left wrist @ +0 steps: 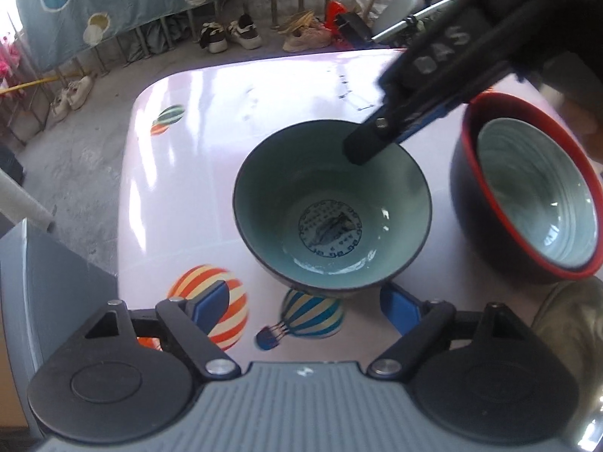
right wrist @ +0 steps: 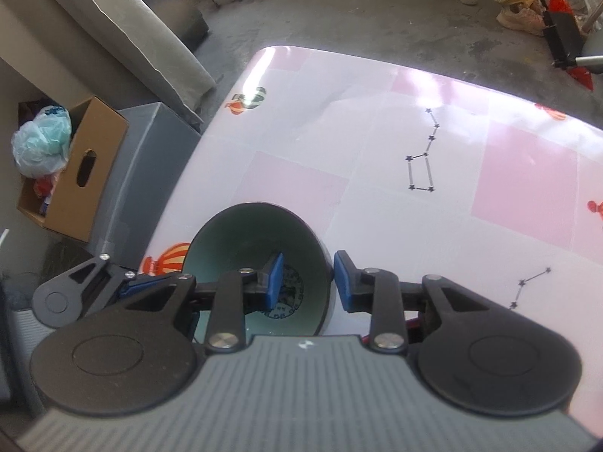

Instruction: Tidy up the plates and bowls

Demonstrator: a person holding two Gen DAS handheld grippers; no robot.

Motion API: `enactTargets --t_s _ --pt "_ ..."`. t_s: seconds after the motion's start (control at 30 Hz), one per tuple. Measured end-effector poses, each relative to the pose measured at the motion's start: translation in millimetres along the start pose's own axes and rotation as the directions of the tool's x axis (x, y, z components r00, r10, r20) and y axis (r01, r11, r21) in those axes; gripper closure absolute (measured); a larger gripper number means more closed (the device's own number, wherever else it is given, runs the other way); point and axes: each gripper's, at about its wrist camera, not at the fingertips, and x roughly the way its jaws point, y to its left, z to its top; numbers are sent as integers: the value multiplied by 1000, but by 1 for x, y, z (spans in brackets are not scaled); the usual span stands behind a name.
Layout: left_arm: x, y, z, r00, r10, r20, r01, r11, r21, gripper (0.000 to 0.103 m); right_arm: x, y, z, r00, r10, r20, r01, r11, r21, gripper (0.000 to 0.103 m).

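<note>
A dark bowl with a teal inside and a round print at its bottom stands on the pink-and-white balloon tablecloth. My right gripper straddles its rim: one blue pad is inside, the other outside, with a gap showing, so it is open. In the left wrist view its black finger dips over the far rim. My left gripper is wide open just short of the bowl's near side, holding nothing. To the right, a pale bowl sits nested in a red-rimmed dark bowl.
The table's rounded corner and left edge drop to a concrete floor. A cardboard box sits on a grey cabinet beside the table. Shoes line the floor beyond the far edge.
</note>
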Motion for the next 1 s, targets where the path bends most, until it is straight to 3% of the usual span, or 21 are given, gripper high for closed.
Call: enactTargets --t_s 0.17,0.27,0.4,0.5,0.67,0.77,0.83,1.0 --pt "-3 26 -8 1000 7 -26 -8 999 -54 15 0 10 -5 999 47 -17 -48 999 -22 74" --pt "-9 45 -10 997 -63 -52 56 989 -137 15 3 18 -7 998 63 -29 -64 997 -44 74" --pt "-20 69 -10 986 -161 -42 146 957 -252 15 7 19 -7 999 45 -21 -45 998 -44 77" --pt "-20 75 -10 985 -163 -50 140 939 -313 16 8 14 -6 999 39 -12 -39 999 -25 82" --pt "-24 91 -11 970 -244 0 220 876 -430 19 8 13 -7 1000 28 -8 -28 1000 -15 87" --pt "-23 95 -12 978 -208 12 190 872 -451 20 8 15 -8 1000 20 -6 -20 1000 -20 88" --pt "-19 95 -10 984 -176 4 157 866 -475 25 7 14 -9 1000 15 -6 -16 1000 -22 88" --pt "0 103 -5 982 -189 -8 152 812 -563 43 11 16 -9 1000 -2 -3 1 1000 -28 89"
